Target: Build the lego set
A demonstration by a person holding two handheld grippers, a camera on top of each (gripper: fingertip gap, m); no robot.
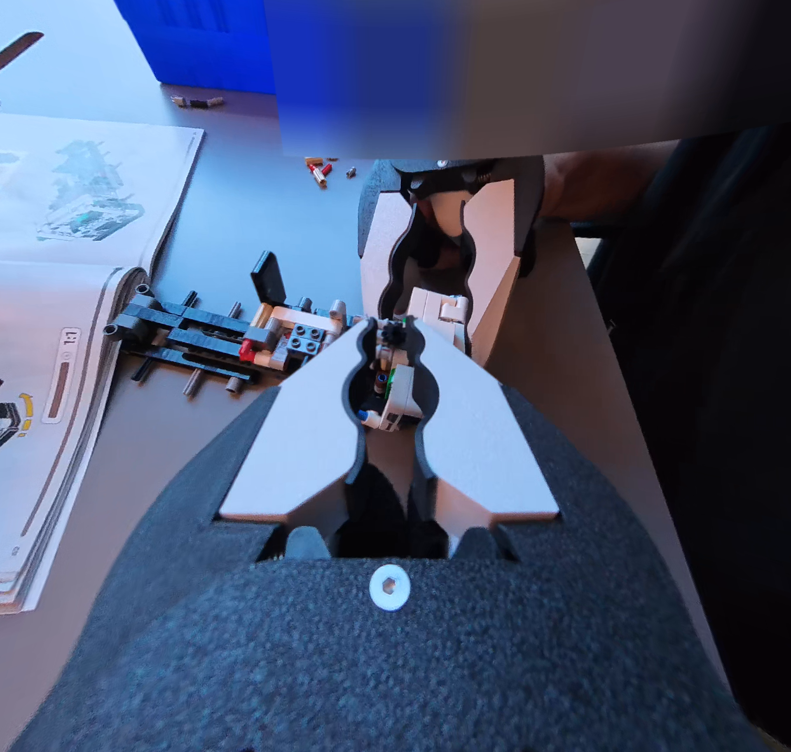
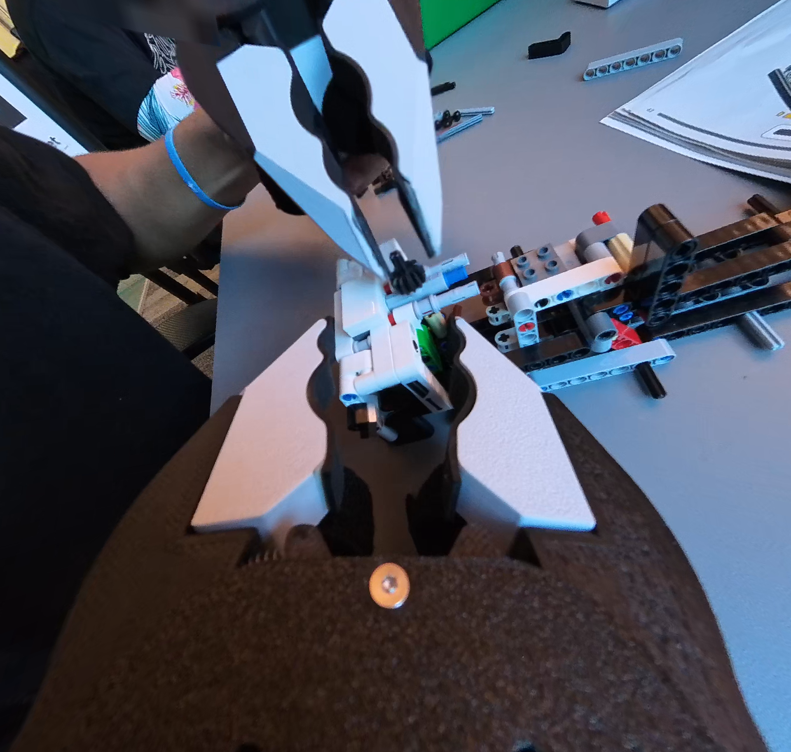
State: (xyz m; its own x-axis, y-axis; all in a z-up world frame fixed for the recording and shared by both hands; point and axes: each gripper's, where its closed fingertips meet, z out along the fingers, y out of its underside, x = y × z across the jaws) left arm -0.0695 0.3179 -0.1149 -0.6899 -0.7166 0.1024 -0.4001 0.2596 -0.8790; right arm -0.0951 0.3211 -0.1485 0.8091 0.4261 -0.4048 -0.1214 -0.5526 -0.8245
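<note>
The lego model is a long black beam chassis (image 1: pixel 188 338) lying on the grey table, with a white block (image 2: pixel 385 367) at its near end. My right gripper (image 2: pixel 393 325) is shut on that white block; it also shows in the left wrist view (image 1: pixel 428 303), reaching in from the far side. My left gripper (image 1: pixel 391 325) is shut on a small black gear (image 1: pixel 394 333). In the right wrist view the left gripper (image 2: pixel 406 263) comes down from above and holds the gear (image 2: pixel 404 278) against the grey axles on top of the white block.
An open instruction booklet (image 1: pixel 85 218) lies left of the model. A blue box (image 1: pixel 192 25) and a green box (image 2: pixel 462 4) stand at the back. Loose pins (image 1: pixel 319 173), a grey beam (image 2: pixel 633 62) and a black piece (image 2: pixel 550 44) are scattered. The table edge (image 1: pixel 599 346) is close. The tips of both grippers are at nearly the same place. Both grippers' tips are roughly 25 cm from the grey beam (image 2: pixel 633 62).
</note>
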